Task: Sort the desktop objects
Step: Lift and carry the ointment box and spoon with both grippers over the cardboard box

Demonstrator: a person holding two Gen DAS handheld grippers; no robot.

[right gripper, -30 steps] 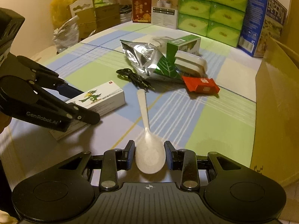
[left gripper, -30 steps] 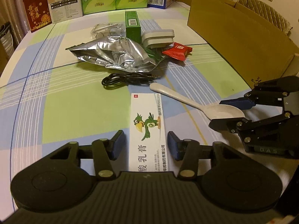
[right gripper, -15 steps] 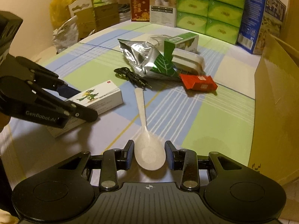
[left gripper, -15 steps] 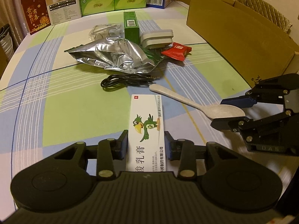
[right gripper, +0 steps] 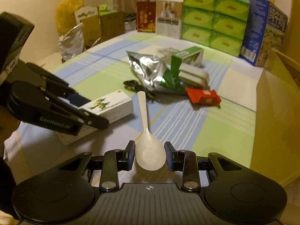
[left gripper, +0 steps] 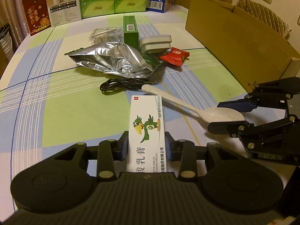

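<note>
You're squeezing left tongs (left gripper: 146, 146) on light, stiff white cardboard ointment box (left gripper: 148, 123), sitting right between pads. Right tongs (right gripper: 149, 155) are pinching slick white plastic spoon (right gripper: 148, 146) across its bowl; watch for slipping.

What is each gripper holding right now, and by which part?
The left gripper clamps the white medicine box across its long sides, near its near end. The right gripper grips the white spoon by its bowl.
</note>
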